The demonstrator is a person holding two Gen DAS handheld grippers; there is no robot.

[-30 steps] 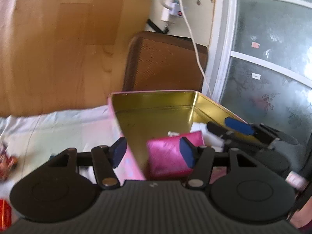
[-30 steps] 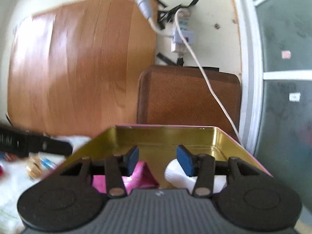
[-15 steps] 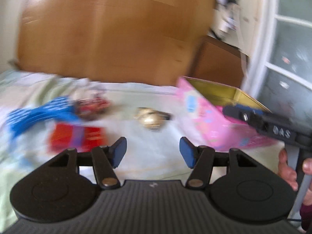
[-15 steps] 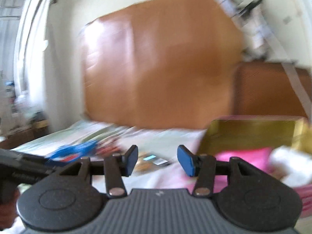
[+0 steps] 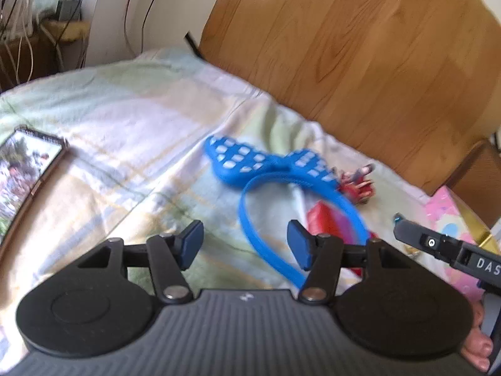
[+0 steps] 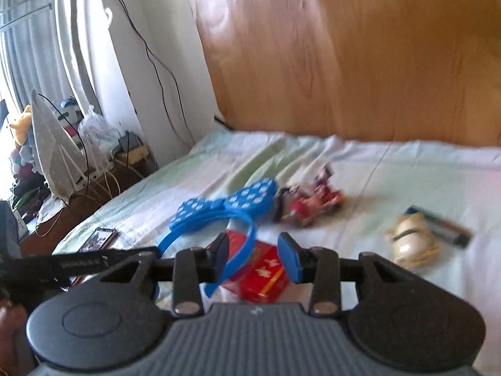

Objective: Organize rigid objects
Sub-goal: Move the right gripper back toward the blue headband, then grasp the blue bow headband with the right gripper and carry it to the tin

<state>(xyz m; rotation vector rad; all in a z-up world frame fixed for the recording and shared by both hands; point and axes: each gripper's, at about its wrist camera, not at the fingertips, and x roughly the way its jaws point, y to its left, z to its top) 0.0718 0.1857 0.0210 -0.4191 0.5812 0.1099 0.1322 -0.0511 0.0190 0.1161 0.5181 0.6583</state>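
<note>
The left gripper and right gripper are built of black linkages with silver screws, blue pads, and ribbed grey bodies.

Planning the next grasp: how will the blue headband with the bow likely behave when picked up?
The blue headband looks like thin moulded plastic, so probably light and springy. Its open arc lies partly over the red box, so lifting may nudge that. The wide bow at the top could make it swing if gripped on the band.
</note>
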